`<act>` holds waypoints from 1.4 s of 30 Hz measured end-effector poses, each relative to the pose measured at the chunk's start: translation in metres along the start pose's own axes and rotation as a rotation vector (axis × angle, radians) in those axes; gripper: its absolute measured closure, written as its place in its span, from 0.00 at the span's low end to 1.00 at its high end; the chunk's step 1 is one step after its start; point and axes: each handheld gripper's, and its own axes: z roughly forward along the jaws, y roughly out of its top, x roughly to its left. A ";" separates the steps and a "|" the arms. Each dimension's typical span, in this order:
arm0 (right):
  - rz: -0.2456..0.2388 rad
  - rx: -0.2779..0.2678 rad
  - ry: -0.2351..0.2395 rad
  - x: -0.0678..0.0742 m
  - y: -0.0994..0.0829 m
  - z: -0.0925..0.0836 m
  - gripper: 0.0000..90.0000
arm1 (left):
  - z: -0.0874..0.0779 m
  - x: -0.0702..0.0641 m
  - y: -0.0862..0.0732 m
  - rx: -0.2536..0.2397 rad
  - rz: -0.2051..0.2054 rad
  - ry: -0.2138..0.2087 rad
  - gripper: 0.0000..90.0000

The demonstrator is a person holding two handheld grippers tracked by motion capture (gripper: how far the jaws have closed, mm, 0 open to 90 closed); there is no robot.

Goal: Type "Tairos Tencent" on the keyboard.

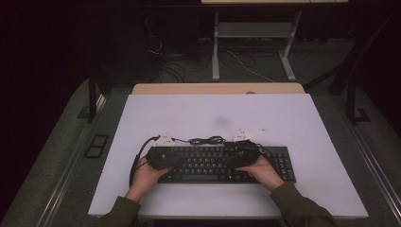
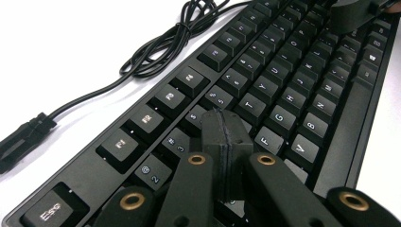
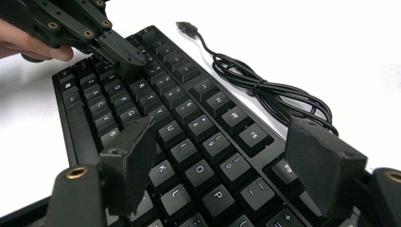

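Jaws of the left gripper [image 2: 226, 142] are pressed flat together with nothing between them, their joined tip poised over the keyboard [image 2: 265, 90] near the number and upper letter rows; whether it touches a key cannot be told. In the high view the left hand [image 1: 147, 176] grasps this gripper from the near side, forearm coming up from the table's near edge. The right gripper [image 3: 222, 161] has its jaws standing wide apart, empty, above the keys of the keyboard's right half, held by the right hand [image 1: 262, 168] in a mirrored pose. The keyboard lies flat on the white table [image 1: 213, 111], its bundled cable [image 3: 265, 90] lying just beyond its far edge.
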 end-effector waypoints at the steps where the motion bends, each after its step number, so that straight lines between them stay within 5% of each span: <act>1: 0.003 -0.001 0.001 0.000 0.000 0.000 0.28 | 0.000 0.000 0.000 -0.001 0.001 -0.001 0.99; 25: 0.002 -0.006 0.001 -0.001 0.001 -0.001 0.28 | -0.009 -0.003 0.001 -0.045 -0.018 -0.008 0.98; 30: 0.005 -0.008 0.001 0.000 0.001 -0.001 0.30 | -0.012 -0.004 0.000 -0.052 -0.018 0.006 0.86; 42: 0.010 0.002 0.040 0.006 0.003 -0.002 0.54 | -0.016 -0.005 -0.003 -0.078 -0.043 0.026 0.50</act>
